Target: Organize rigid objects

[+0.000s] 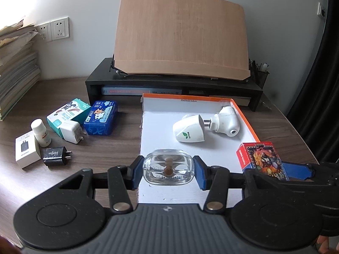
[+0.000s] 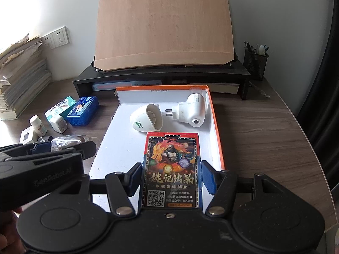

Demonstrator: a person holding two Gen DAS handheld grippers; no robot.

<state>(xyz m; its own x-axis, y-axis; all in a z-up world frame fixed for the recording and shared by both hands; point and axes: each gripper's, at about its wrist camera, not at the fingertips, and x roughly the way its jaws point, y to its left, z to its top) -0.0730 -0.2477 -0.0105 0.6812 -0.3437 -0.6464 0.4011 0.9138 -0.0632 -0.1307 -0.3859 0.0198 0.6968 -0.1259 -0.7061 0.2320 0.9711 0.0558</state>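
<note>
My left gripper is shut on a clear glass bottle, held over the near left edge of the orange-rimmed white tray. My right gripper is shut on a red playing-card box, held over the tray's near part. The card box also shows in the left wrist view. Two white plug-in devices lie in the tray at its far end. The bottle shows in the right wrist view between the left gripper's fingers.
Left of the tray on the wooden desk lie a blue tin, a green-and-white box, a white charger, a white pill bottle, a black charger and a small white box. A black monitor riser with a wooden board stands behind.
</note>
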